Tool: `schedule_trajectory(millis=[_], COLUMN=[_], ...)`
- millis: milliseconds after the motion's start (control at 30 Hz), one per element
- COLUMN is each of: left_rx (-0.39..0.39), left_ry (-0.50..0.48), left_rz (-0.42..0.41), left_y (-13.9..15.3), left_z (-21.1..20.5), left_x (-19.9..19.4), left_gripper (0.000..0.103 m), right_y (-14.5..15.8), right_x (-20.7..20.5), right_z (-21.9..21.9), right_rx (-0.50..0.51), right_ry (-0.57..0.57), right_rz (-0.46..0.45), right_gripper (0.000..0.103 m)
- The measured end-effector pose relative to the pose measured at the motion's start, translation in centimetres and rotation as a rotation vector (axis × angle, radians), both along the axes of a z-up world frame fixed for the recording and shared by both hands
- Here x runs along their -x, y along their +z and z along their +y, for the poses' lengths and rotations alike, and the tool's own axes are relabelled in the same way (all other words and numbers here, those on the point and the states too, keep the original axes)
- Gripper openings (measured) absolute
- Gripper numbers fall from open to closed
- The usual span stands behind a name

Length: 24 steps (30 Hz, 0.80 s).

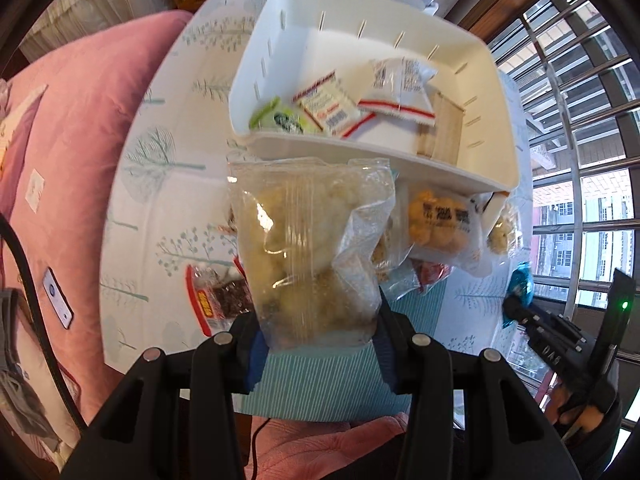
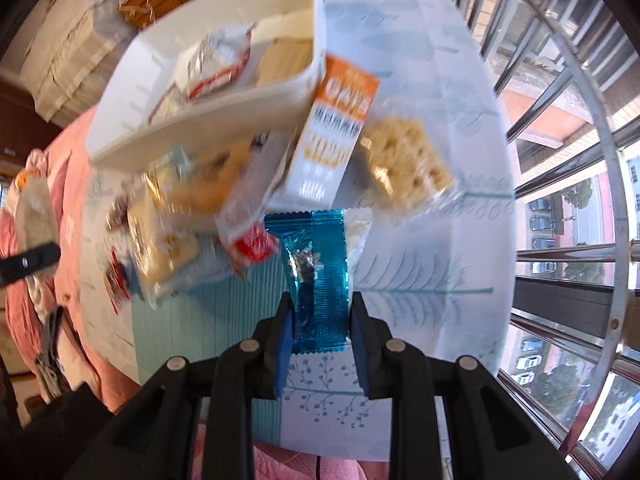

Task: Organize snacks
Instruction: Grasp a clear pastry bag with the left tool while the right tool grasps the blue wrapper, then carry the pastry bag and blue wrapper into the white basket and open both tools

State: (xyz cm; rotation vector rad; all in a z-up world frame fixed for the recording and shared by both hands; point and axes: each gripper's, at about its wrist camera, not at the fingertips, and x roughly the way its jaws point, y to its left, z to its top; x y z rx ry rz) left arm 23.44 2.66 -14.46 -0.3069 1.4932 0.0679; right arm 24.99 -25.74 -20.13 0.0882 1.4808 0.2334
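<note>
1. The step in hand looked like carrying picked snacks to the white bin (image 1: 472, 60), which stood on the table (image 1: 160, 128) with a few small packets already inside.
2. The left gripper (image 1: 318, 344) pointed down, its fingers (image 1: 256, 354) pinched narrow on the bottom edge of a clear zip bag (image 1: 304, 248) of pale yellow puffs; the bag hung in front of the bin's near wall, above the loose pile.
3. The right gripper (image 2: 320, 340) held a blue foil packet (image 2: 320, 276), its fingers (image 2: 282, 340) closed narrow on the packet's lower end, clear of the table, just beside an orange-and-white box (image 2: 332, 136) and a rice-cracker pack (image 2: 404, 160).
4. Other snacks lay unsorted on the table between the bin and the grippers.
5. The next move probably called for bringing each snack over the bin's rim, then opening the fingers there, one hand at a time so the bags did not collide.
</note>
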Motion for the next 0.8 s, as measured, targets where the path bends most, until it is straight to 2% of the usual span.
schedule_trajectory(millis=[367, 567, 800], left_rx=[-0.045, -0.021, 0.021], left_ry=[-0.039, -0.055, -0.078], left_rz=[-0.108, -0.189, -0.236], left_y=[4.9, 6.6, 6.2], left_z=[1.5, 2.7, 3.5], left_x=[-3.7, -6.2, -8.4], left_gripper=[0.043, 0.044, 0.044], right_y=[4.2, 5.4, 5.2], right_x=[-3.7, -6.4, -8.8], right_z=[-0.3, 1.2, 4.1], right_rx=[-0.034, -0.074, -0.093], right_ry=[-0.082, -0.113, -0.108], right_rz=[-0.118, -0.15, -0.173], right_gripper=[0.027, 0.027, 0.027])
